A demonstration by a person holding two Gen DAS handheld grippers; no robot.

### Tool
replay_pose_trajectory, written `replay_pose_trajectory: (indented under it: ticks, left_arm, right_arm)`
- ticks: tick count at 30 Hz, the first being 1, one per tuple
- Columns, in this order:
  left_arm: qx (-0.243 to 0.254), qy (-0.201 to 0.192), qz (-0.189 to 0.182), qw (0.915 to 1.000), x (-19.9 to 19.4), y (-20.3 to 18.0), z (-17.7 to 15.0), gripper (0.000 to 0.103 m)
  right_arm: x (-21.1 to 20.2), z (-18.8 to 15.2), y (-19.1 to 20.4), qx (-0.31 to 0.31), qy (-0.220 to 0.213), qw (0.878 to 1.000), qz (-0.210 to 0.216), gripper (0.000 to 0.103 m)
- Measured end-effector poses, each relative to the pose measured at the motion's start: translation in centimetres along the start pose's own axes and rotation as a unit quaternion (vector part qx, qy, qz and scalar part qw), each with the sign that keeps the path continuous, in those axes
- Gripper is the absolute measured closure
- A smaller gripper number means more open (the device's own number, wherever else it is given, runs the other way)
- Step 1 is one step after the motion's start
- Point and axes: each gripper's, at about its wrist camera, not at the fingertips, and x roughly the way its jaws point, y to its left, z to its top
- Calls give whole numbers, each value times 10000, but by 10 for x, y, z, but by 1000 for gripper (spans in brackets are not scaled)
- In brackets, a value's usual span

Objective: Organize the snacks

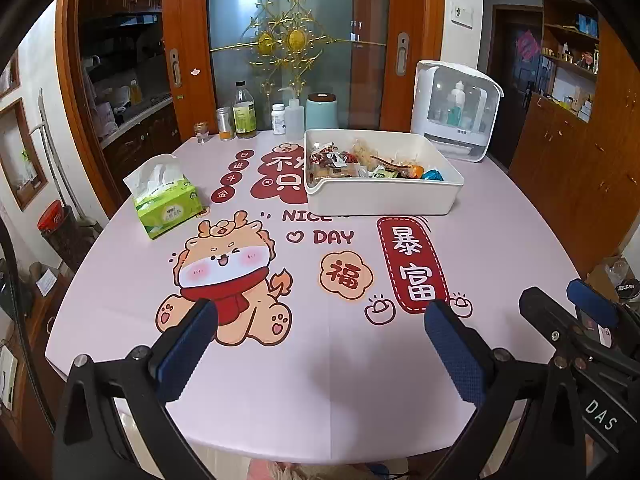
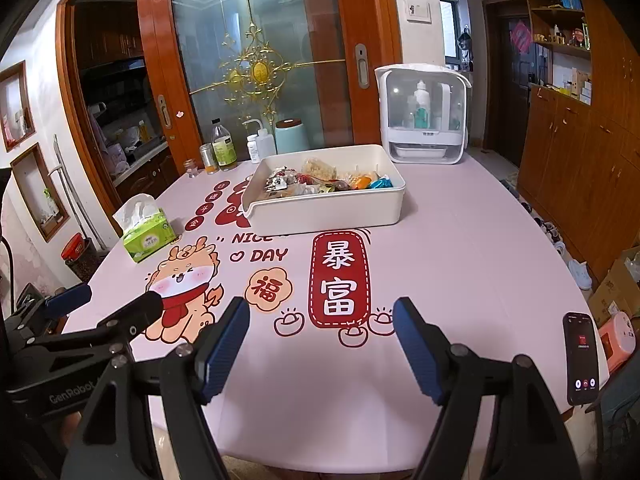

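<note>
From the left wrist view, the left claw [image 1: 320, 346] hangs open and empty over the near part of the desk [image 1: 500, 232], its blue pads well apart. The white bin [image 1: 380, 200] stands toward the far side, the snacks [image 1: 360, 164] heaped inside it. A green tissue box [image 1: 168, 200] sits off to the left, and no loose packet shows on the pink cloth.

From the right wrist view, the right claw [image 2: 322, 348] is likewise open with nothing between its pads, well short of the bin. A phone [image 2: 582, 364] lies at the desk's right edge. Judging by this, gathering looks done; whether sorting inside the bin remains, I cannot tell.
</note>
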Motion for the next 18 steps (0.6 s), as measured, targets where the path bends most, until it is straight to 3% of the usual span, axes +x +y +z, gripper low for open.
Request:
replay_pose_trajectory:
  ticks: [18]
  left_arm:
    - [18, 133, 49, 9999, 11, -1, 4, 0]
  right_arm:
    - [11, 2, -3, 70, 127, 9999, 5, 28]
